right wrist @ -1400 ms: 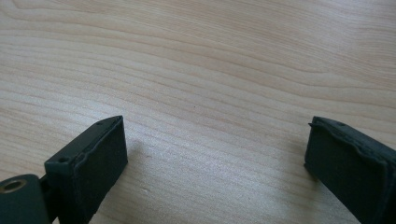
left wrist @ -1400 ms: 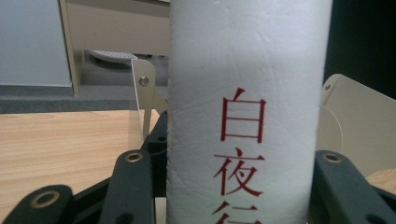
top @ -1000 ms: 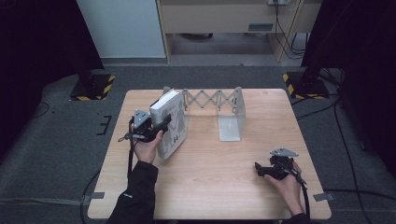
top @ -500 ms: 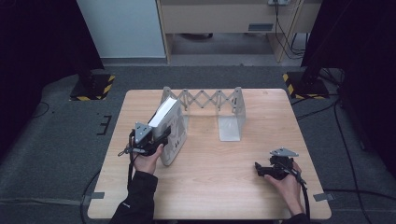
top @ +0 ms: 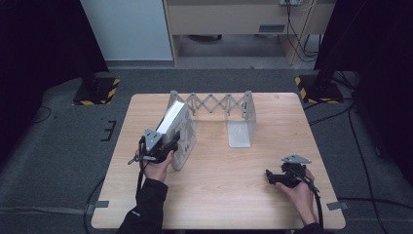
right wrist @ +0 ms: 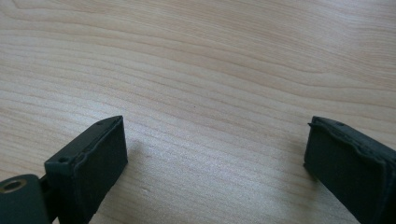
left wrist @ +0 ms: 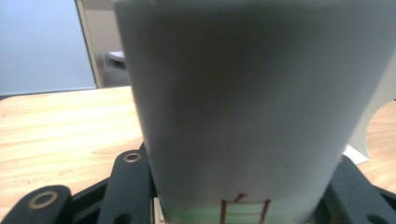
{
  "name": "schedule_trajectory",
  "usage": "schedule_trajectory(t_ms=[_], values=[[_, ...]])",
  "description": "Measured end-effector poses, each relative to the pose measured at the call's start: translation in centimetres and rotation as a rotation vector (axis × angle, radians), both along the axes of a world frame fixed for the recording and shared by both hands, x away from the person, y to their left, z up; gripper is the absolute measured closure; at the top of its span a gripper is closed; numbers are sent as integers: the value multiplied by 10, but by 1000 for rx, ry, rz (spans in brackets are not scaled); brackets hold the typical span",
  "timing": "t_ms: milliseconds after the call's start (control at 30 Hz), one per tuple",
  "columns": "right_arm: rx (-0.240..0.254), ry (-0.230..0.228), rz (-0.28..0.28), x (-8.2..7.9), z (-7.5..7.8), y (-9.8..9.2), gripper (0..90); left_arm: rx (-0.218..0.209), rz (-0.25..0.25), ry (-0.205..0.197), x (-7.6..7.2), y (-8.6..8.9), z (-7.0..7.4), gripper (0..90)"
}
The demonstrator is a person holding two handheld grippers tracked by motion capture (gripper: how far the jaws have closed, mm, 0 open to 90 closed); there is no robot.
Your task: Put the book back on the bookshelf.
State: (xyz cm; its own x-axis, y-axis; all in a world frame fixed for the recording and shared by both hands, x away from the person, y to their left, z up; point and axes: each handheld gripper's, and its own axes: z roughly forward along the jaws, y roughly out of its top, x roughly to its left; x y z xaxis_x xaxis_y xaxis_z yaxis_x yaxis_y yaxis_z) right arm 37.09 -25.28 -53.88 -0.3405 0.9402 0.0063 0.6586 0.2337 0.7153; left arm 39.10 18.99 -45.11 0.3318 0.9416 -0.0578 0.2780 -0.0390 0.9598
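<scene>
A thick white book [top: 179,130] stands tilted on the wooden table [top: 219,204], its top leaning back toward the left end plate [top: 172,99] of a grey accordion book rack [top: 219,103]. My left gripper [top: 170,145] is shut on the book's near edge. In the left gripper view the pale cover [left wrist: 252,102] rises between the two black jaws, with a red printed mark [left wrist: 245,210] low on it. At the front right of the table my right gripper [top: 269,176] lies open, and bare wood shows between its pads [right wrist: 98,163].
The rack's right end plate [top: 242,124] stands upright with its foot flat on the table, a gap apart from the book. Dark stands with yellow-black striped bases [top: 97,92] flank the table's far corners. Cables [top: 311,195] trail from both grippers.
My left hand has drawn toward the near edge and sunk a little, and the book in it has tipped further from upright. The right hand has kept still.
</scene>
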Motion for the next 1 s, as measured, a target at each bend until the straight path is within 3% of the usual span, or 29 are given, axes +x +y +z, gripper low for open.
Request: schedule_trajectory(t_ms=[533, 733, 1000], values=[[0, 0, 0, 0, 0, 0, 61, 16, 24, -17, 19, -10, -1, 507], [0, 2, 2, 0, 0, 0, 61, 1, 28, -28, 22, -11, -3, 503], [0, 1, 2, 0, 0, 0, 62, -33, -13, 8, 19, -5, -10, 466]])
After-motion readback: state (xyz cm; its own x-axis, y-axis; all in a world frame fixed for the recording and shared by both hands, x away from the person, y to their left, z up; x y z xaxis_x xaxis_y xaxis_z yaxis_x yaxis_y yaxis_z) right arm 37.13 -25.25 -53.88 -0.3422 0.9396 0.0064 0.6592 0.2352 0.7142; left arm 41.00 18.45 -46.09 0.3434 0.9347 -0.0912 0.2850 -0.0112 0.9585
